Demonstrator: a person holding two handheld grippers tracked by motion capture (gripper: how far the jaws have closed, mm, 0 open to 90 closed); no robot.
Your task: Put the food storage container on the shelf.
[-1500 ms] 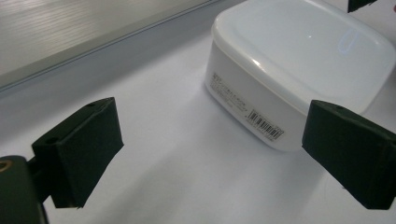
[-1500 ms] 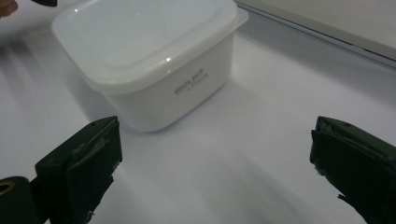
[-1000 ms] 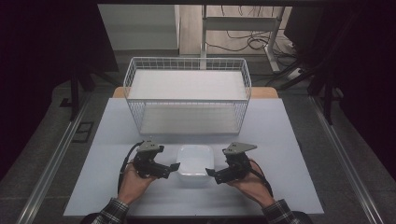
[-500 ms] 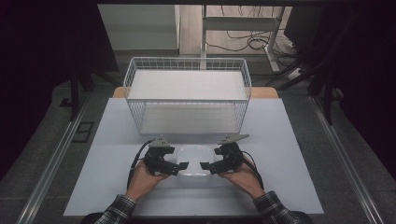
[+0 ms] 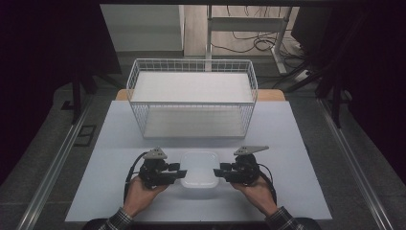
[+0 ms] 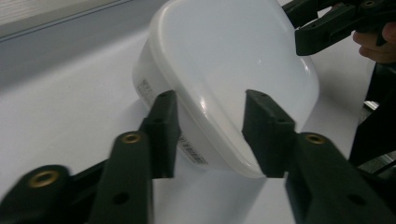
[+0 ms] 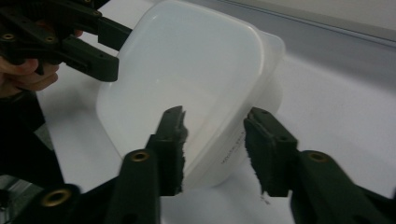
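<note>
we see a pale table [image 5: 119,143] with a white wire basket [image 5: 191,96] standing at its far half, well apart from our grippers. nearer to us, at the middle of the table's near half, lies a white plastic container [image 5: 199,169] with rounded corners and a printed label on its side wall.

our left gripper [image 5: 181,174] sits at the container's left edge, and our right gripper [image 5: 218,172] at its right edge, each held in a hand [image 5: 141,194] coming in from the near side. in the left gripper view, the jaws stand parted around the container's [image 6: 224,70] rim, one jaw over its top and the other beside its wall; we cannot tell whether they touch it. in the right gripper view, the jaws likewise stand apart, straddling the rim of the container [image 7: 187,74], with a clear gap between them. the opposite gripper shows beyond the container in each of these two views, its jaws at the far rim.
</note>
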